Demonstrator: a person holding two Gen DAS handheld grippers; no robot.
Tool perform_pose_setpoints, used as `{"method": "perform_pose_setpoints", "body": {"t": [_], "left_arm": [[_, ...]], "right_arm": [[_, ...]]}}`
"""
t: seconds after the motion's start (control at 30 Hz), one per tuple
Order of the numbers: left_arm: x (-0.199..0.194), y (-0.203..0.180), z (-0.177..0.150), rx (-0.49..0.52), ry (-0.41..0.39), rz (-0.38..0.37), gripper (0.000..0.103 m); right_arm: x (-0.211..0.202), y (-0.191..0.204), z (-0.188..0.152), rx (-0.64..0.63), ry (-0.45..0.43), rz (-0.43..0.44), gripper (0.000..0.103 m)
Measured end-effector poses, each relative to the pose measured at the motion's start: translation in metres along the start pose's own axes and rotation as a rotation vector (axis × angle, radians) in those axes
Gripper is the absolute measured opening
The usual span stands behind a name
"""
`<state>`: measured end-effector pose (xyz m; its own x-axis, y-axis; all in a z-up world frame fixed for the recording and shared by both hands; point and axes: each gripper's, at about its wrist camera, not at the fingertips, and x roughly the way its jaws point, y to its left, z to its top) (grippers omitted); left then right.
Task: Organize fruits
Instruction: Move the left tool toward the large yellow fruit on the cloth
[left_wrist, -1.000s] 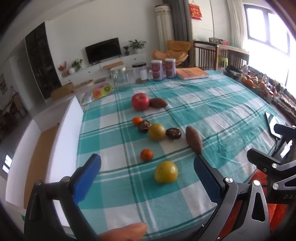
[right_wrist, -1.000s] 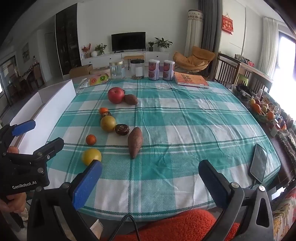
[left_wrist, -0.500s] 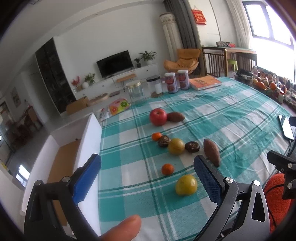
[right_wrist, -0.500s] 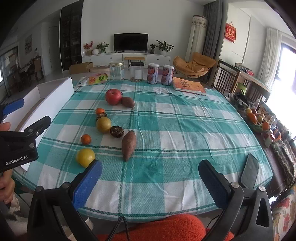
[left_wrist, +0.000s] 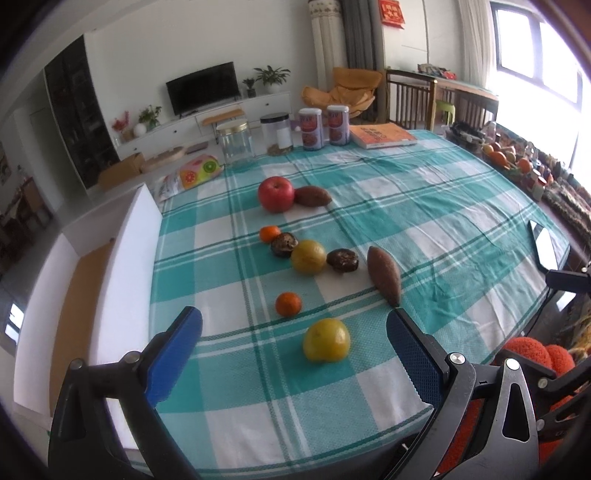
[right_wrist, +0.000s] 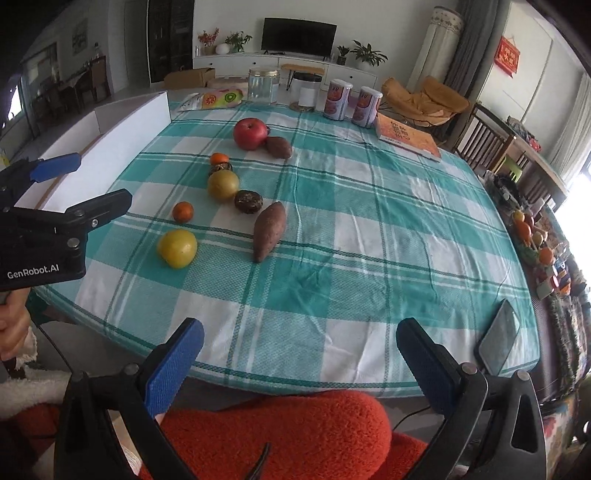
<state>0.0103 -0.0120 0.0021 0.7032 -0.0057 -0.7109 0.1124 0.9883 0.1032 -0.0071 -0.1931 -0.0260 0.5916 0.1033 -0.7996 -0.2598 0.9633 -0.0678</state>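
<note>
Fruits and vegetables lie on a teal checked tablecloth (left_wrist: 424, 206). A red apple (left_wrist: 276, 194) sits by a small sweet potato (left_wrist: 312, 195). Nearer are a tangerine (left_wrist: 269, 233), two dark mushrooms (left_wrist: 283, 244), a yellow fruit (left_wrist: 308, 256), a long sweet potato (left_wrist: 384, 275), a second tangerine (left_wrist: 288, 304) and a near yellow fruit (left_wrist: 326, 339). My left gripper (left_wrist: 293, 354) is open and empty, just short of the near yellow fruit (right_wrist: 177, 247). My right gripper (right_wrist: 299, 363) is open and empty at the table's near edge. The left gripper's fingers (right_wrist: 55, 168) show in the right wrist view.
A white open box (left_wrist: 122, 266) stands off the table's left edge. Jars (left_wrist: 235, 143), two cans (left_wrist: 325, 125), a book (left_wrist: 382, 136) and a snack bag (left_wrist: 192, 175) line the far edge. A phone (right_wrist: 498, 341) lies near the right corner. A fruit bowl (left_wrist: 498, 158) sits far right.
My left gripper has swung back toward the table and sits closer to the near yellow fruit. My right gripper has moved a little forward and left. Both stay open.
</note>
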Motion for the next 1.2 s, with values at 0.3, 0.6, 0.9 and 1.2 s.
{"method": "perform_pose_setpoints", "body": {"t": [0.3,0.6,0.9,1.2], "left_arm": [[0.003,0.016,-0.01,-0.085,0.018,-0.03,0.101],[0.018,0.014,-0.026,-0.091,0.037,-0.062,0.101],[0.041,0.018,-0.048,-0.093,0.045,-0.03,0.101],[0.075,0.023,-0.066,-0.102,0.131,-0.021,0.101]], "right_arm": [[0.007,-0.006,-0.01,0.224,-0.25,0.011,0.103],[0.019,-0.004,-0.027,0.259,-0.282,-0.021,0.103],[0.015,-0.006,-0.038,0.274,-0.335,-0.059,0.103],[0.021,-0.005,-0.039,0.279,-0.318,-0.075,0.103]]}}
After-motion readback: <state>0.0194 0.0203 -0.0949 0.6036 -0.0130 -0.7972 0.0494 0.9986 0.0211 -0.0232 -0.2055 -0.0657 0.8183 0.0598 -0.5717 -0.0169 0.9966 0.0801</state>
